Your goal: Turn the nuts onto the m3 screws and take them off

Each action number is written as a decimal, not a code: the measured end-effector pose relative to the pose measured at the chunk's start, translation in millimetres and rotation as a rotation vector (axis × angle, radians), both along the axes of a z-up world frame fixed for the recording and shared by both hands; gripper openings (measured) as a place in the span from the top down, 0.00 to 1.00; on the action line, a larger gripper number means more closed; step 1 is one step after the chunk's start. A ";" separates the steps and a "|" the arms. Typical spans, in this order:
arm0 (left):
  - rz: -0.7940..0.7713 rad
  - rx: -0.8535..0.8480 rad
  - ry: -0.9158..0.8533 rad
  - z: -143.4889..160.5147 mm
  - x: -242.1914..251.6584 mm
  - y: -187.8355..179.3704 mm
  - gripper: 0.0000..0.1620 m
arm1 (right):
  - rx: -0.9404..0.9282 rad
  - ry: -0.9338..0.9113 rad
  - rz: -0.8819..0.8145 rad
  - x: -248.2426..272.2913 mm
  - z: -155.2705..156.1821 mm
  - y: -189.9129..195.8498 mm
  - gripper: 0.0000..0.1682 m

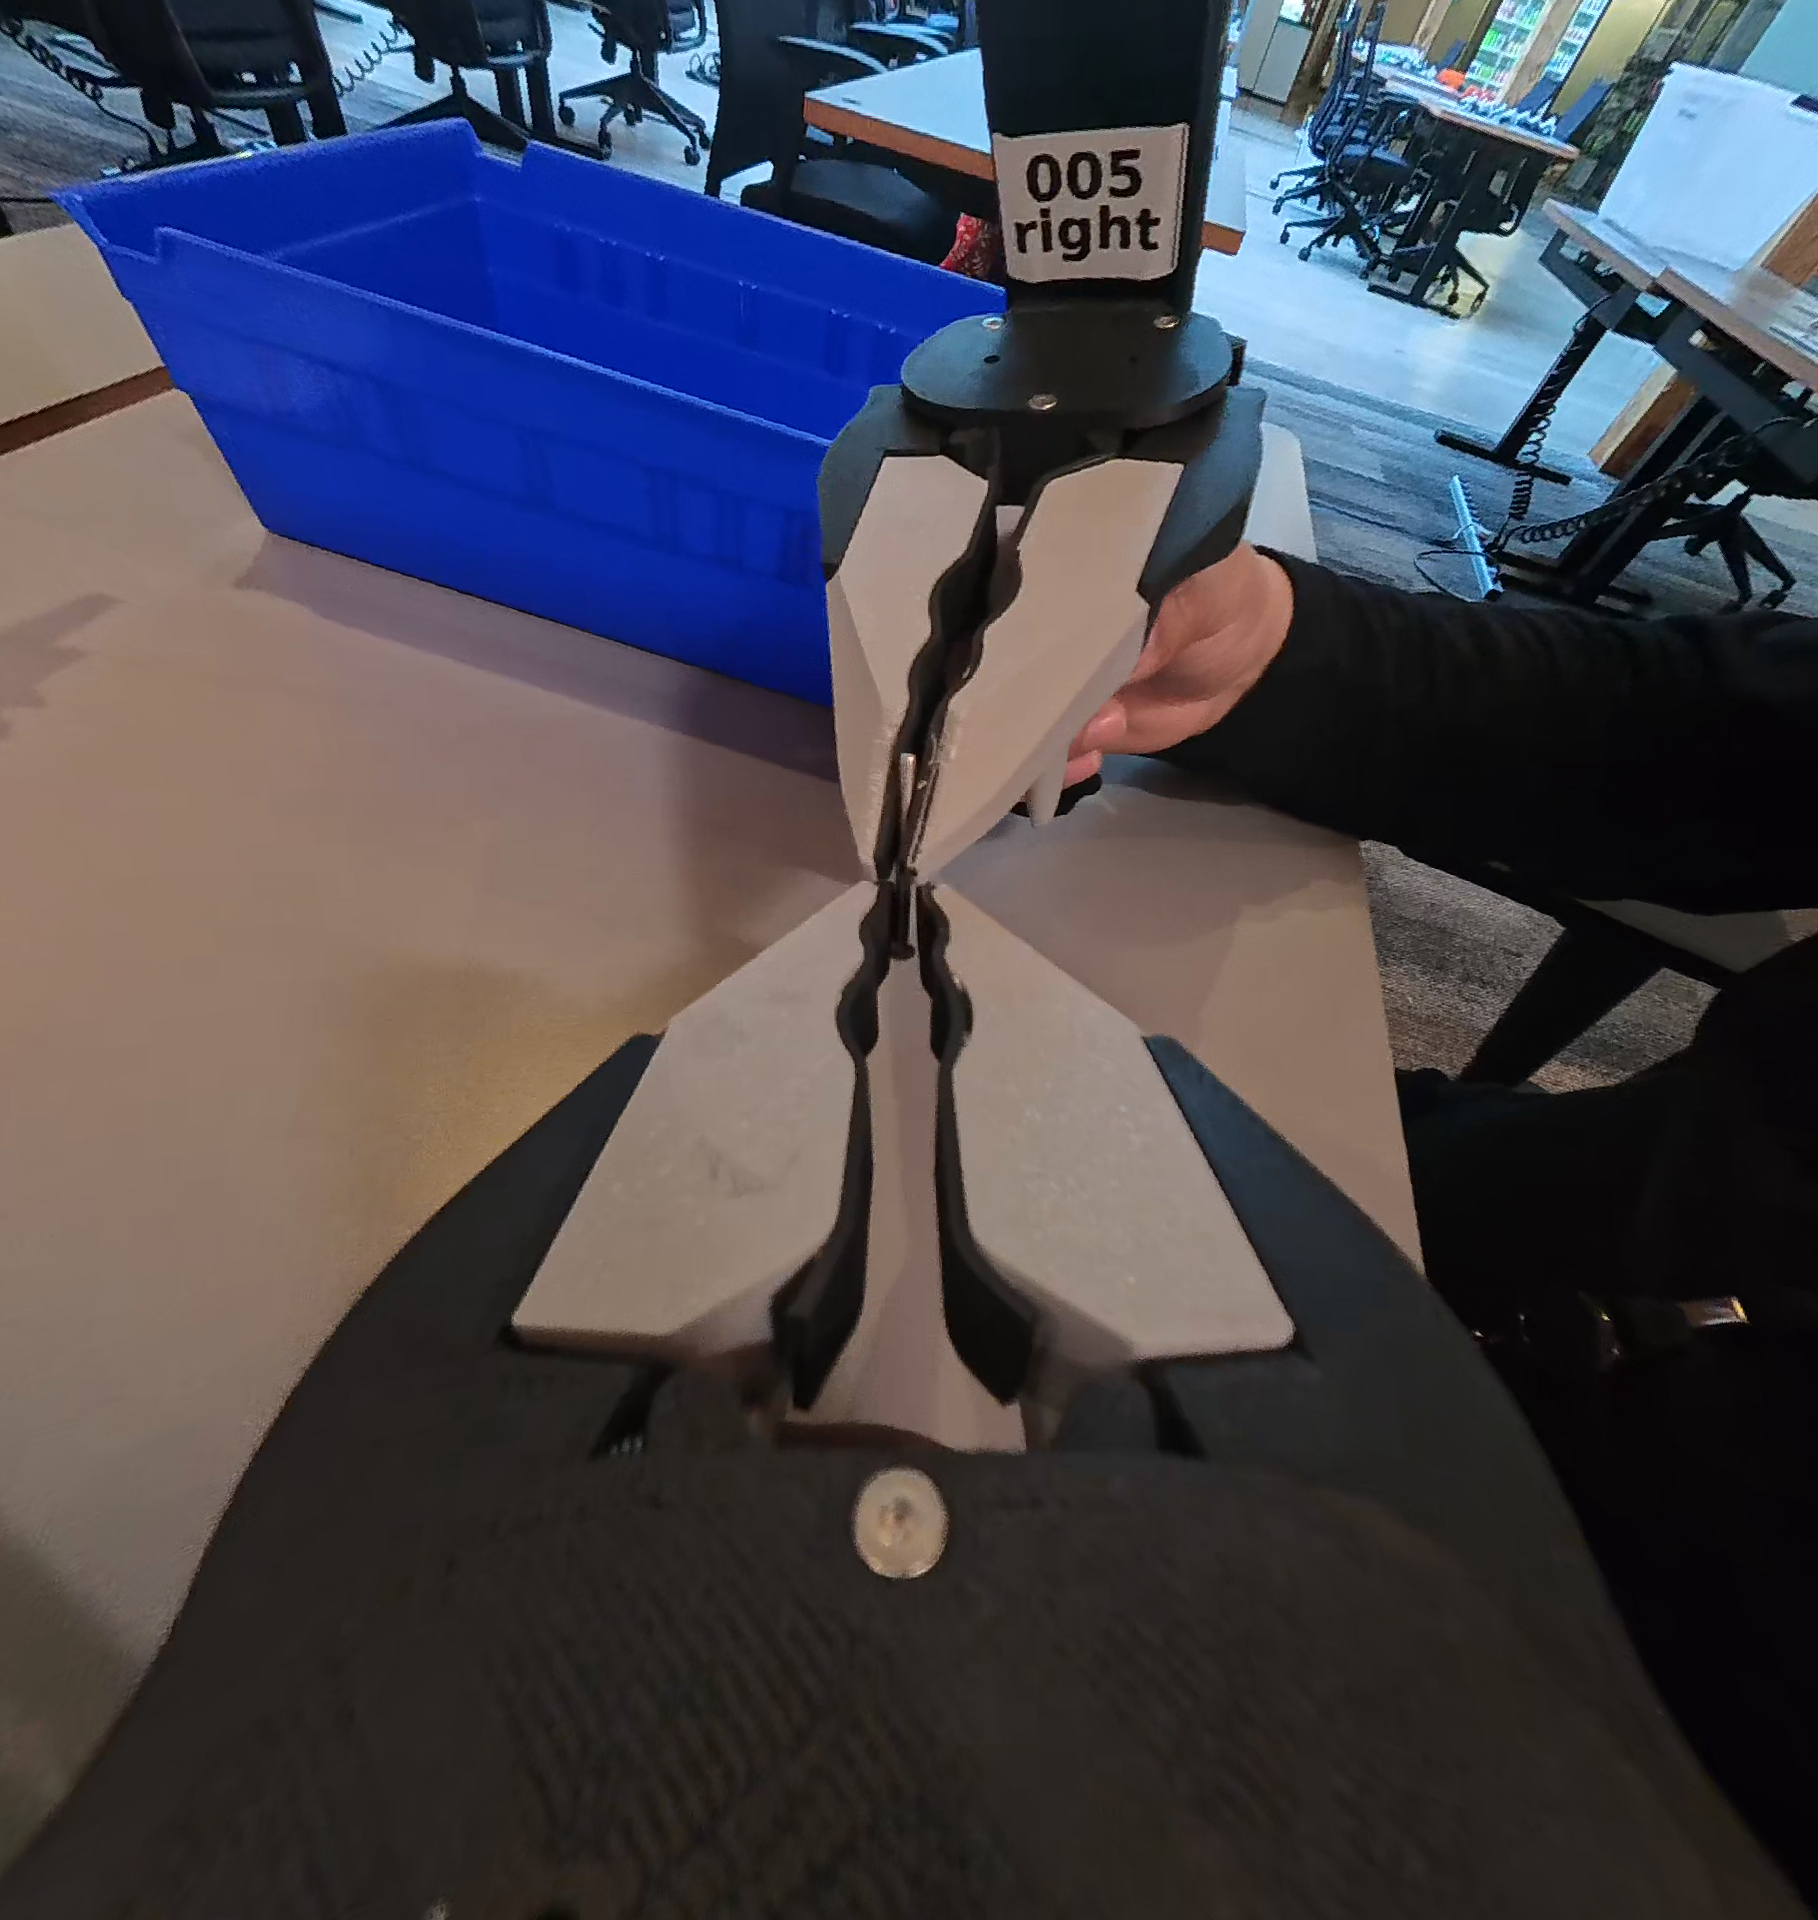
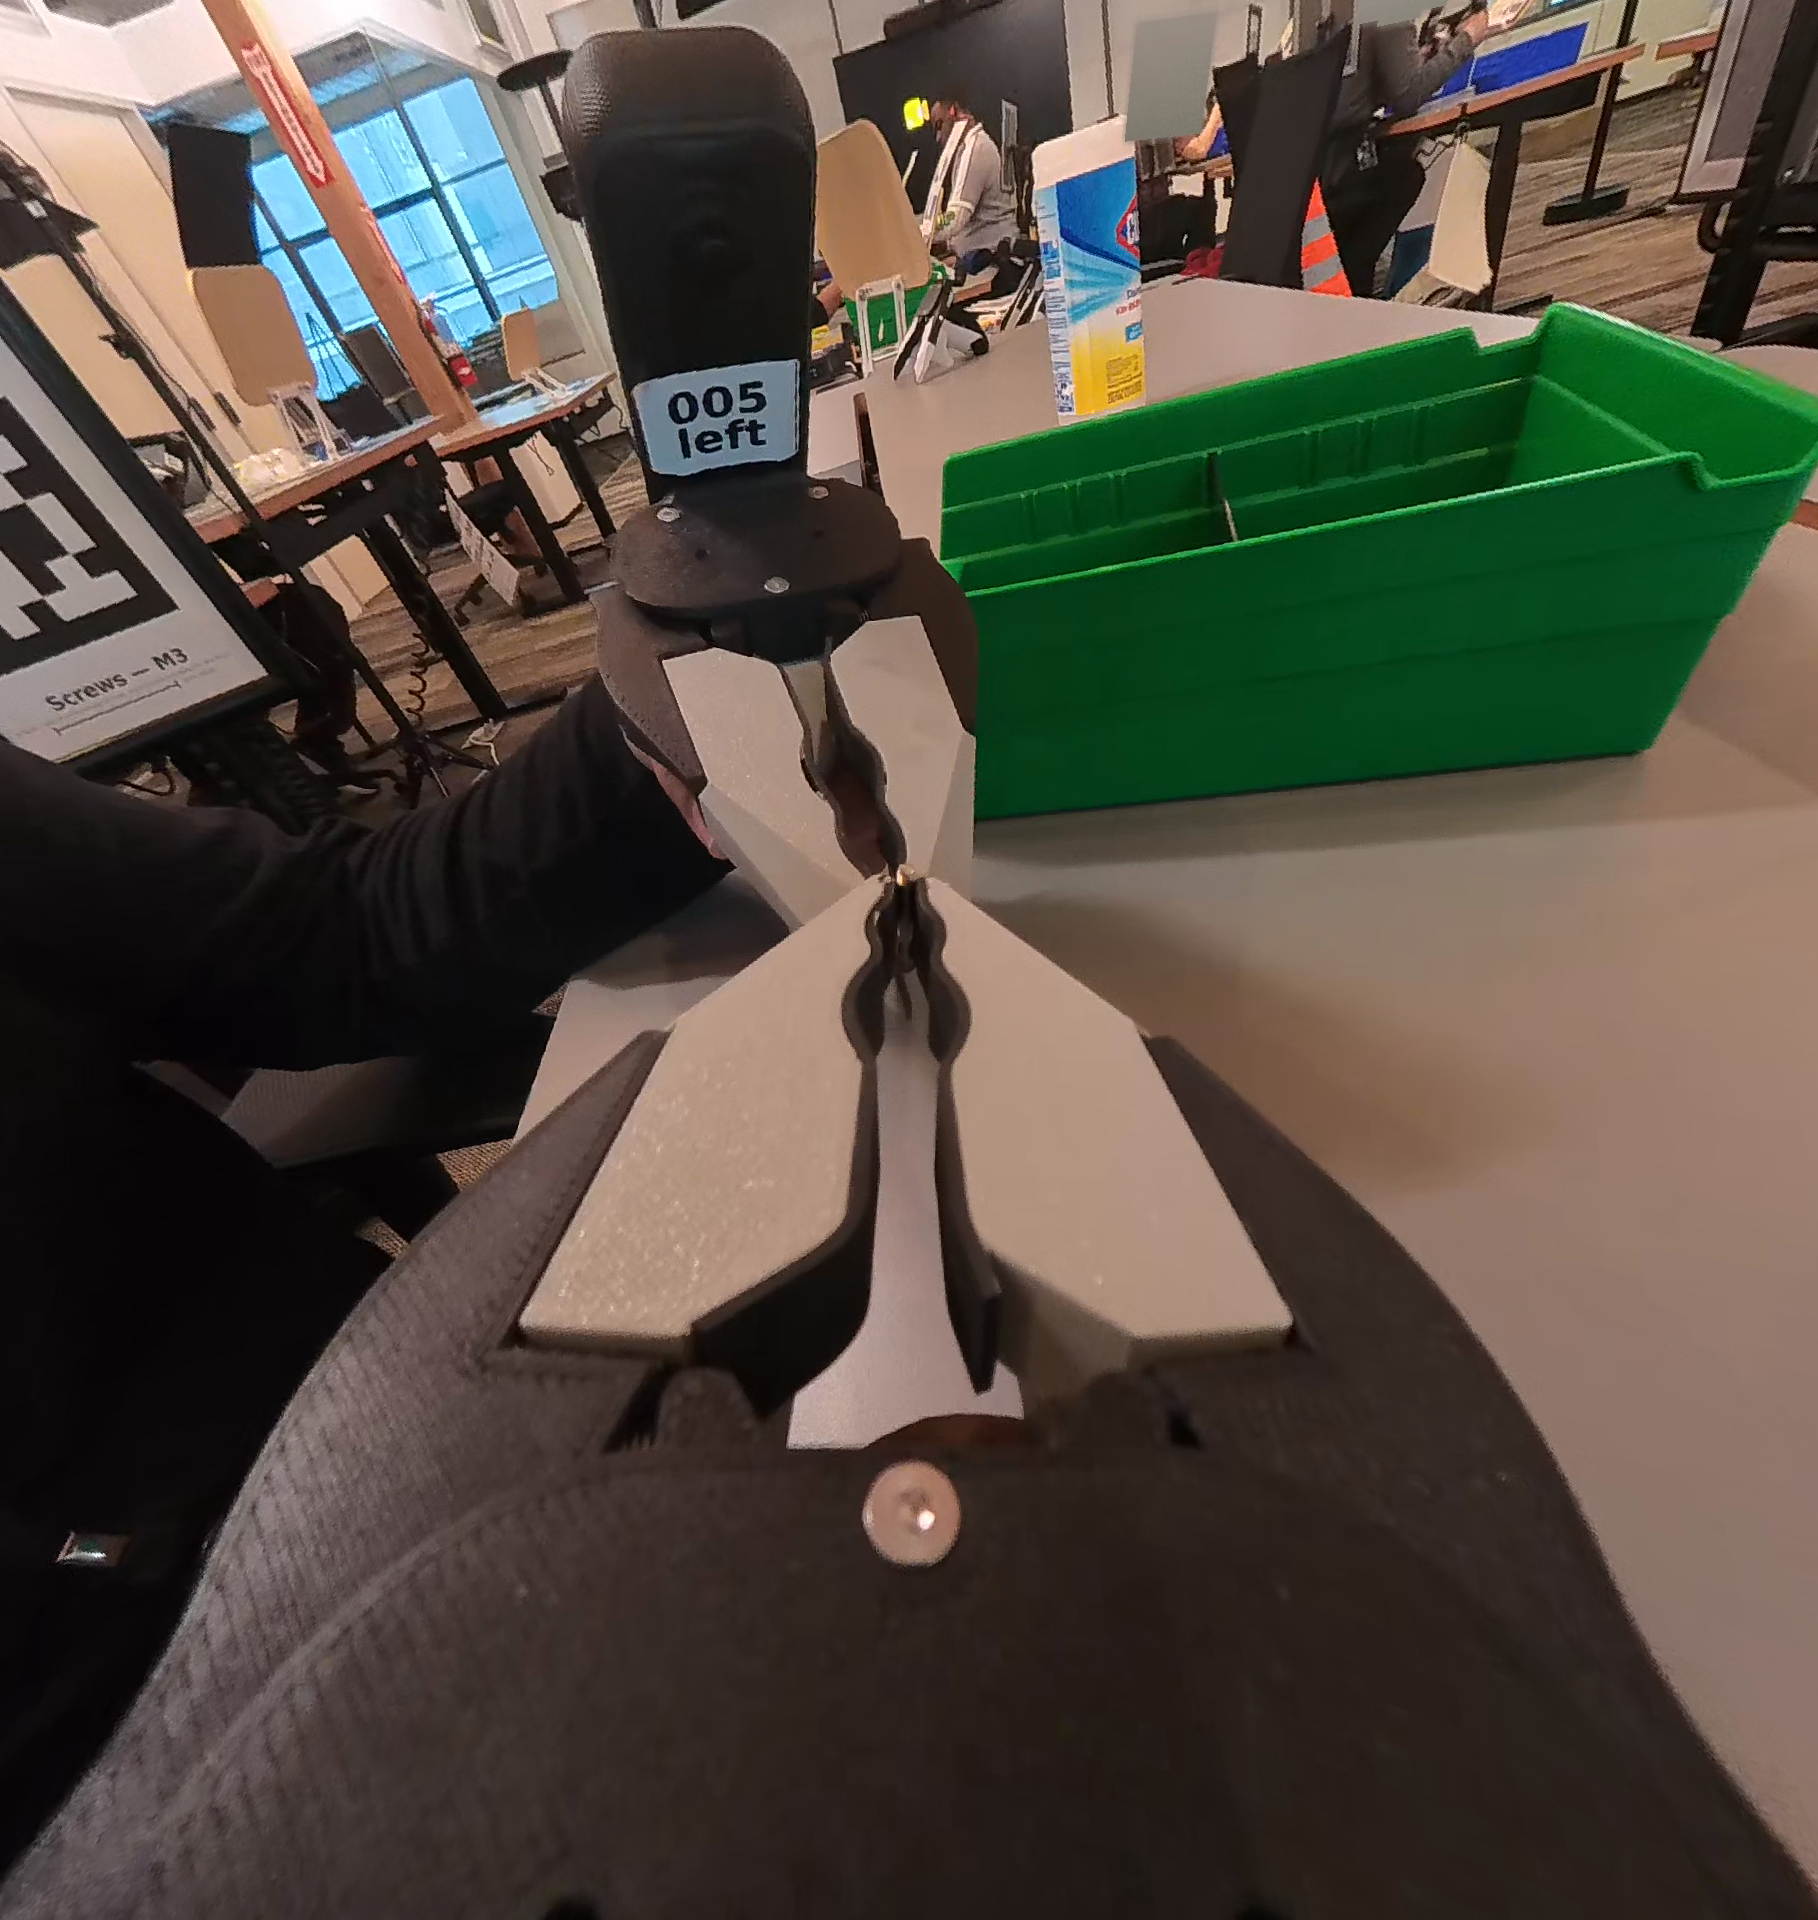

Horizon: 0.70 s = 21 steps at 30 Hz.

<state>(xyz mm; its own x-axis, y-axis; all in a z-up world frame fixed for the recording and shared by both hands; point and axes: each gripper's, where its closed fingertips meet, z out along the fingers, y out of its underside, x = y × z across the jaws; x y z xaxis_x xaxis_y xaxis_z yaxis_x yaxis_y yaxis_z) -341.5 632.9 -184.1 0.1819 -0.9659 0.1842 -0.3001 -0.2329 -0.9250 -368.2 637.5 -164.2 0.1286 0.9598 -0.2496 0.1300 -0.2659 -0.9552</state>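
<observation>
The left gripper (image 1: 900, 914) fills the bottom of the left wrist view, its 2 grey fingers (image 1: 780, 1049) drawn together at the tips and clenched on a small dark piece; it is too small to tell whether that is a nut or a screw head. Tip to tip with it, the right gripper (image 1: 900, 831) points back toward the camera, clamped on a thin silver screw (image 1: 907, 800) that lies along the gap between its black pads. A hand (image 1: 1185, 665) in a black sleeve holds that gripper's body. Both tools hover over a pale table (image 1: 365, 935).

In the right wrist view the right gripper (image 2: 903, 914) likewise pinches the screw (image 2: 900, 977) near its tips, and a small bright metal point (image 2: 903, 875), seemingly the screw's end or a nut, sits exactly where the 2 grippers meet. The left gripper (image 2: 889, 852) faces it from beyond, held by a black-sleeved arm.

Farther back on the table, a blue bin (image 1: 489, 436) stands behind the right gripper in the left view, and a green bin (image 2: 1352, 644) with a divider stands behind the left gripper in the right view. A wipes canister (image 2: 1092, 291) stands past the green bin. At the left edge a framed sign (image 2: 43, 582) with a black-and-white pattern leans on a stand. Desks and office chairs fill the room beyond.
</observation>
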 end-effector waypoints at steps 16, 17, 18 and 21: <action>0.000 -0.051 -0.069 9.1 2.6 -1.3 1.00 | -0.049 0.101 -0.034 -0.2 13.9 4.7 0.97; 0.002 -0.051 -0.074 10.0 2.8 -1.1 1.00 | -0.048 0.108 -0.029 0.2 15.2 3.7 0.98; 0.004 -0.050 -0.075 10.1 2.6 -0.7 1.00 | -0.045 0.107 -0.028 0.4 15.4 3.4 0.99; 0.005 -0.057 -0.076 8.8 3.3 -1.0 1.00 | -0.041 0.101 -0.028 -1.3 14.7 2.6 1.00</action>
<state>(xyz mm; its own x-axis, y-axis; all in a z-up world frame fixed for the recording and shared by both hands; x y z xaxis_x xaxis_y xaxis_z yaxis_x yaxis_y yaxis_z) -338.2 632.0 -175.3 0.1703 -0.9526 0.2522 -0.2278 -0.2871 -0.9304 -369.5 640.1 -149.5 0.1275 0.9449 -0.3015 0.0251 -0.3070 -0.9514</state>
